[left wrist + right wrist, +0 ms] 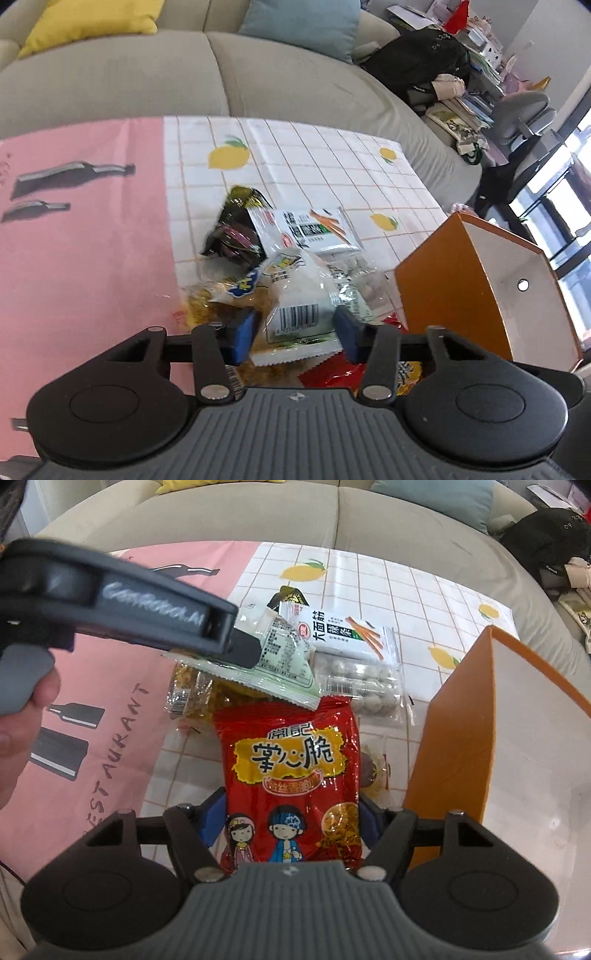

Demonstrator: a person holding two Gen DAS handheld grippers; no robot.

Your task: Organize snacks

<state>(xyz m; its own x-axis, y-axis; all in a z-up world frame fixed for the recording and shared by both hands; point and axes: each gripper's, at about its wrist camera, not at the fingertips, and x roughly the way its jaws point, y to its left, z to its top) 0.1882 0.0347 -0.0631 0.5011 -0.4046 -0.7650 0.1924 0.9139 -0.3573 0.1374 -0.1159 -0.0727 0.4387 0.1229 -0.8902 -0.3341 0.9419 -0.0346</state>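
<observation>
My left gripper (pixel 294 336) is shut on a pale green snack packet (pixel 295 295) with a barcode, its blue pads at the packet's two sides. In the right wrist view the left gripper (pixel 243 651) holds that packet (pixel 284 661) tilted above the pile. My right gripper (pixel 291 818) is shut on a red snack packet (pixel 291 768) with cartoon figures, which stands lengthwise between the pads. The red packet (pixel 325 373) also shows just below the left gripper. An orange box (pixel 454 720) with a white inside stands open at the right, also seen as the orange box (pixel 443 295).
Loose snacks lie in a pile: a white packet with orange sticks (pixel 347 635), a clear bag of pale balls (pixel 365 683), a golden packet (pixel 192 690) and a black packet (pixel 236 229). A pink cloth (pixel 74 258) and a lemon-checked cloth (pixel 314 155) cover the table. A grey sofa (pixel 110 81) runs behind.
</observation>
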